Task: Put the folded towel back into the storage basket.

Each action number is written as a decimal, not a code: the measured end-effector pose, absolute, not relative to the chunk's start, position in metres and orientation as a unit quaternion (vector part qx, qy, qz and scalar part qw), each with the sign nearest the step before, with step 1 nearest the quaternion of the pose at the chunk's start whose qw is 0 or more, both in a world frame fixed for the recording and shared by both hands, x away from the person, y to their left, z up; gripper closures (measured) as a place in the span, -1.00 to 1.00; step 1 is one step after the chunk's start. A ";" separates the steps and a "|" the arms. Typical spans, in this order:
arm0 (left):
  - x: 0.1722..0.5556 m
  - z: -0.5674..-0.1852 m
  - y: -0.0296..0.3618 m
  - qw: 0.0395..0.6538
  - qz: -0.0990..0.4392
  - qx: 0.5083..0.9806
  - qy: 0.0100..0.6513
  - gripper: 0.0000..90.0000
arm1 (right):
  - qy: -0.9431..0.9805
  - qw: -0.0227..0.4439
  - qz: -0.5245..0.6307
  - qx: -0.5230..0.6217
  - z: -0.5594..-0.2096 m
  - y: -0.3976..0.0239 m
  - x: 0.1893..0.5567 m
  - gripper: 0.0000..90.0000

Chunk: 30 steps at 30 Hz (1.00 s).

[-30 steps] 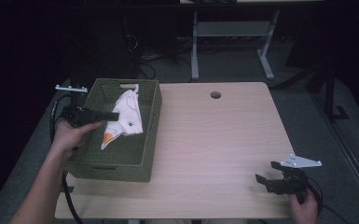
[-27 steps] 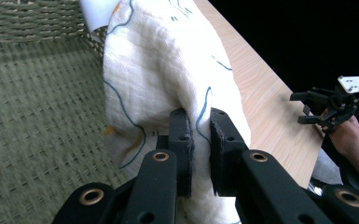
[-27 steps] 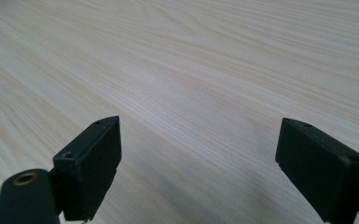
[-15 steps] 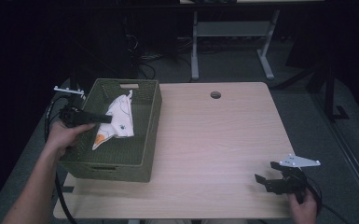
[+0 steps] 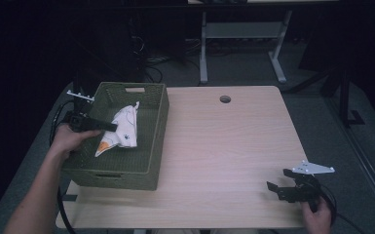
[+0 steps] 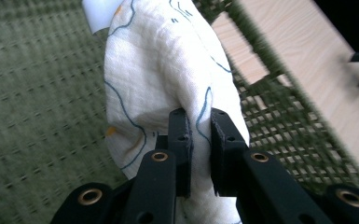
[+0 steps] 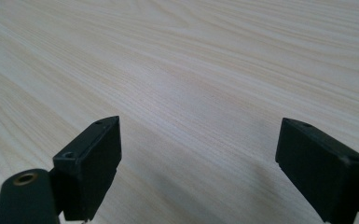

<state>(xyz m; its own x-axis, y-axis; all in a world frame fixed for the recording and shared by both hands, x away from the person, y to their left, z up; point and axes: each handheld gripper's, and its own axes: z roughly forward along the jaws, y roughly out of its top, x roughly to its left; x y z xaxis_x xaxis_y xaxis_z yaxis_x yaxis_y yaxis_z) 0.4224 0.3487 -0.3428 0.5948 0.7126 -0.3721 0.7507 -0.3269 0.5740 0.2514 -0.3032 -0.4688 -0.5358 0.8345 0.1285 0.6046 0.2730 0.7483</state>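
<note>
From the high view I have the left gripper clamped on the white cloth, which hangs inside the green basket at the table's nine o'clock — held low, I judge, so it can settle on the basket floor. The left gripper view shows both pads pinching a fold, with the cloth's lower end cut off behind the jaws. In the right gripper view my right gripper rests with jaws wide apart over bare wood at five o'clock — idle and holding nothing.

The scene contained one wooden table, one green woven basket and one white printed cloth. Two grippers were present: a left gripper and a right gripper. Two hands were counted.
</note>
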 end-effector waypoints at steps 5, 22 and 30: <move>0.427 -0.343 0.349 0.349 -0.012 0.815 0.463 0.45 | 0.785 0.146 0.390 0.460 -0.469 -0.303 0.251 -0.69; 0.427 -0.369 0.303 0.286 -0.045 0.858 0.424 0.47 | 0.789 0.145 0.392 0.451 -0.469 -0.302 0.251 -0.69; 0.435 -0.393 0.274 0.228 -0.062 0.881 0.411 0.42 | 0.788 0.145 0.395 0.449 -0.467 -0.304 0.250 -0.69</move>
